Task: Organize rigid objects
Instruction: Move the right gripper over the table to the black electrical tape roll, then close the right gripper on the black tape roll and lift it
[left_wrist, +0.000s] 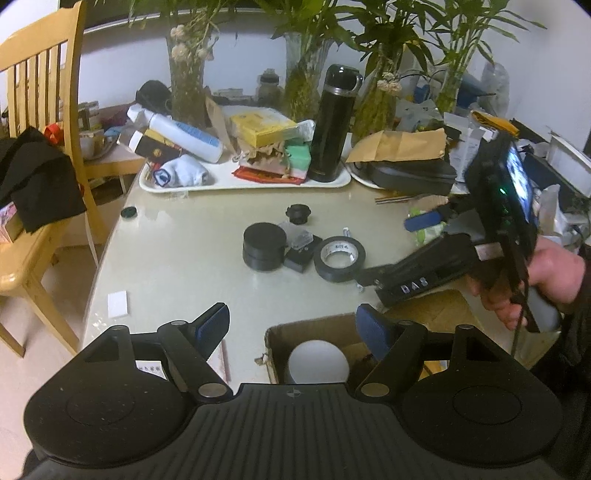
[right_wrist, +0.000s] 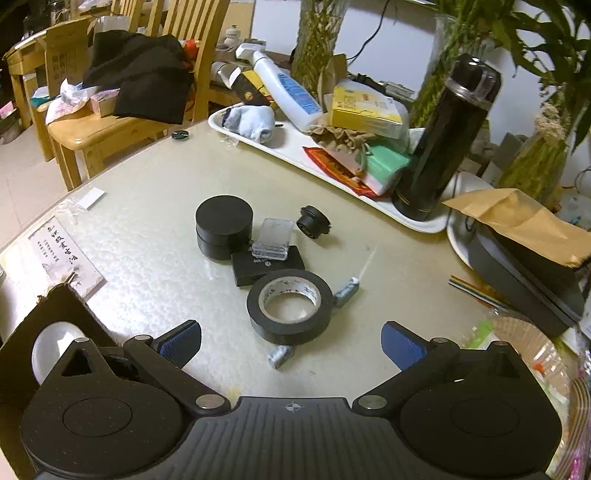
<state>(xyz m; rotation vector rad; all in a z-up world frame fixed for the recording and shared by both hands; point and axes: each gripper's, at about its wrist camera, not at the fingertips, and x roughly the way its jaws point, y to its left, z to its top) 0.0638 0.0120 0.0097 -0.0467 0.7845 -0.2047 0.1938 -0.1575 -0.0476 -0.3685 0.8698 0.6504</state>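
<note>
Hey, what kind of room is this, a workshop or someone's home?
Most likely a home dining area: wooden chairs drawn up to a glass-topped table, vases of bamboo behind, and a white tray piled with household clutter.

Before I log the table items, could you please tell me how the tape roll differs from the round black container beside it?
The tape roll is an open ring with a pale core; the round container is solid-topped, all black. The roll lies lower and flatter; the container stands taller. The roll sits nearer the right tongs, the container farther back. Both are round, black-sided, resting on the table.
</note>
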